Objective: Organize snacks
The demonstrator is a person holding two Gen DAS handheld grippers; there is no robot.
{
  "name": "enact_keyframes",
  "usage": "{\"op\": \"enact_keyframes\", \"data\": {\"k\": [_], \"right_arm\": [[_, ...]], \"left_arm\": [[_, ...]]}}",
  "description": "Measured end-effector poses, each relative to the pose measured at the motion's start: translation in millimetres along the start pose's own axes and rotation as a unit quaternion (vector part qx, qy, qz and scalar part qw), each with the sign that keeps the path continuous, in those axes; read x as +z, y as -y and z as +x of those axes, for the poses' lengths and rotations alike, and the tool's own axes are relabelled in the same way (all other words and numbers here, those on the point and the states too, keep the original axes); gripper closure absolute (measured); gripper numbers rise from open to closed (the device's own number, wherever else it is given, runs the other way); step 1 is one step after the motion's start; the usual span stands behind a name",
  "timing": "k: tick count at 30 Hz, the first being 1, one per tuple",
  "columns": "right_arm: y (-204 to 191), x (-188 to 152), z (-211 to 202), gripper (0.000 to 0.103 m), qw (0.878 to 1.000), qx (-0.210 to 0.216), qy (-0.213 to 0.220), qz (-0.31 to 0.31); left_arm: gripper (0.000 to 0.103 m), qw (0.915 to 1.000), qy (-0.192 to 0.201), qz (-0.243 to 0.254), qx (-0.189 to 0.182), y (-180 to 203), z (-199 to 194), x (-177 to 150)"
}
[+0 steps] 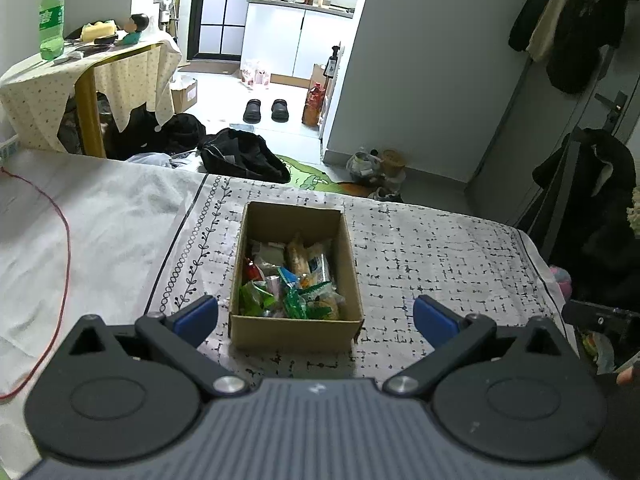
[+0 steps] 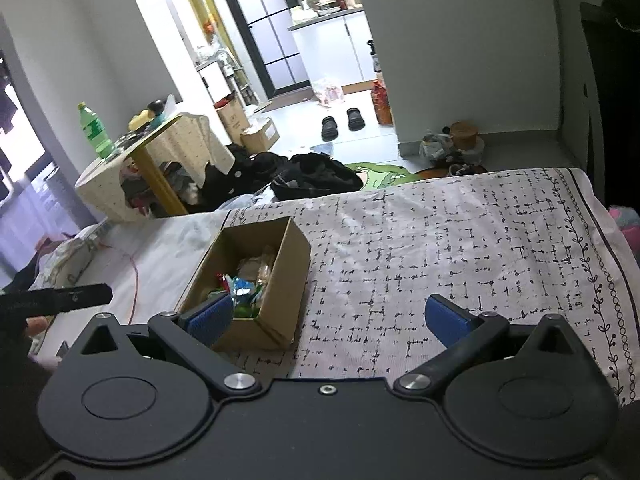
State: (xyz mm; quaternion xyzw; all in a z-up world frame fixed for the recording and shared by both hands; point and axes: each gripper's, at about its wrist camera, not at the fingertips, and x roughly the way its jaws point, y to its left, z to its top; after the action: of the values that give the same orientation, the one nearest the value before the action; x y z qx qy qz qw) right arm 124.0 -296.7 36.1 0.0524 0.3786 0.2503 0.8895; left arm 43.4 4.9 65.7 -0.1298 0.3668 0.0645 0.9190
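Note:
An open cardboard box (image 1: 294, 330) stands on the patterned cloth (image 1: 440, 264) and holds several wrapped snacks (image 1: 296, 280) in green, white and orange packets. My left gripper (image 1: 316, 318) is open and empty, its blue pads on either side of the box's near end, a little above and before it. In the right wrist view the same box (image 2: 288, 276) sits left of centre with the snacks (image 2: 244, 290) inside. My right gripper (image 2: 328, 318) is open and empty, to the right of the box, over the bare cloth (image 2: 460, 248).
A red cable (image 1: 60, 240) runs over the white sheet at left. Beyond the bed edge lie black bags (image 1: 244, 156) and shoes (image 1: 266, 110). A small table (image 1: 86, 64) carries a green bottle (image 1: 51, 20). The other gripper's dark body (image 2: 56, 300) shows at left.

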Motion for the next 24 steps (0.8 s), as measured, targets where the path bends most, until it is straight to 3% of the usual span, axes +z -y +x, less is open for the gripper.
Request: {"op": "enact_keyframes", "data": {"k": [24], "right_arm": [[-10.8,-12.7,-23.7,0.000,1.000,0.013,-0.006,-0.027]], "left_arm": [[0.000,0.9998,0.003,-0.009,-0.020,12.8,-19.8,-19.1]]}}
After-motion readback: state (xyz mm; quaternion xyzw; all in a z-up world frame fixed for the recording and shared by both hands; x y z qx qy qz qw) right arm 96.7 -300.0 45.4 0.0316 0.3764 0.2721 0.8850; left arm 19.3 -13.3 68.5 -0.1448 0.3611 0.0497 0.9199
